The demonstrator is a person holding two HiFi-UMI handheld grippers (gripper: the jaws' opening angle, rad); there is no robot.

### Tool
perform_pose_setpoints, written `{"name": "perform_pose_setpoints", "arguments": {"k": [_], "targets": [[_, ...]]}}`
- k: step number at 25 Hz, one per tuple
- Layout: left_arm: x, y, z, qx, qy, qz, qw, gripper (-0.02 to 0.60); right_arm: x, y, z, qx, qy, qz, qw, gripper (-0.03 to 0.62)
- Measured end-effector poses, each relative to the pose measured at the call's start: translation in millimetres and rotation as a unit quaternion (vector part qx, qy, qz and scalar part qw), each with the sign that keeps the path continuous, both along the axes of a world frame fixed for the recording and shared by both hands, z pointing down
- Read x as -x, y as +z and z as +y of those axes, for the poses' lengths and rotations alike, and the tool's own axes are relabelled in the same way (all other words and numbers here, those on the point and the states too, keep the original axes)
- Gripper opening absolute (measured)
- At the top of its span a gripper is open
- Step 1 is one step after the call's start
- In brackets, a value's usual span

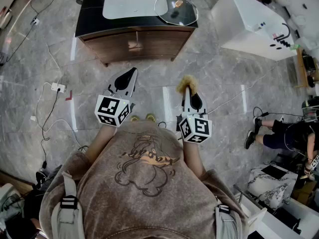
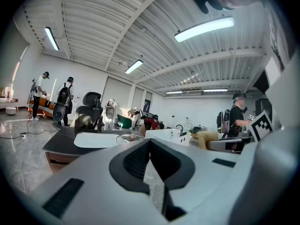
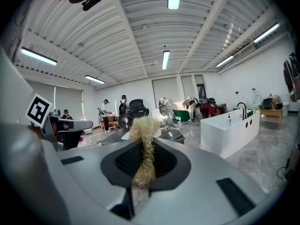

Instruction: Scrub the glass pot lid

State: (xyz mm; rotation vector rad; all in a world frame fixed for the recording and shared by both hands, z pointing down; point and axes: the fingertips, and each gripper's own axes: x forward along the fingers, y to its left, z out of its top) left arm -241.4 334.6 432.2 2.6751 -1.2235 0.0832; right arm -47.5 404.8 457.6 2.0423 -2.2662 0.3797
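Observation:
The glass pot lid (image 1: 175,9) lies on the right end of a dark-topped wooden cabinet (image 1: 134,39) well ahead of me; it also shows small in the left gripper view as the lid (image 2: 130,138) and in the right gripper view as the lid (image 3: 169,135). My right gripper (image 1: 188,85) is shut on a tan fibrous scrubber (image 1: 186,81), whose tuft (image 3: 143,146) sticks up between the jaws. My left gripper (image 1: 131,72) is shut with nothing in it (image 2: 150,146). Both hang over the floor, short of the cabinet.
A white board (image 1: 132,4) lies on the cabinet left of the lid. A white sink unit (image 1: 251,24) stands at the right. Cables and a power strip (image 1: 58,87) lie on the marble floor at left. A seated person (image 1: 284,133) is at the right edge.

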Motion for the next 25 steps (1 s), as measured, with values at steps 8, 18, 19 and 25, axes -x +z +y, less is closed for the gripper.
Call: {"name": "perform_pose_setpoints", "arguments": {"k": [8, 18, 19, 25], "targets": [[8.2, 2.4, -3.1, 0.002, -0.001, -0.008, 1.0000, 0.017, -6.9, -3.0, 0.2, -0.005, 0.010, 0.003, 1.000, 0.048], [9.8, 11.3, -10.3, -0.005, 0.020, -0.006, 0.9998, 0.017, -6.1, -7.8, -1.6, -0.026, 0.025, 0.020, 0.999, 0.048], [10.9, 12.4, -9.8, -0.005, 0.023, -0.007, 0.9997, 0.017, -4.8, -7.3, 0.1, -0.027, 0.027, 0.020, 0.999, 0.048], [21.3, 18.2, -11.1, -0.001, 0.029, -0.012, 0.9995, 0.017, 3.4, -5.6, 1.0, -0.029, 0.029, 0.020, 0.999, 0.048]]}}
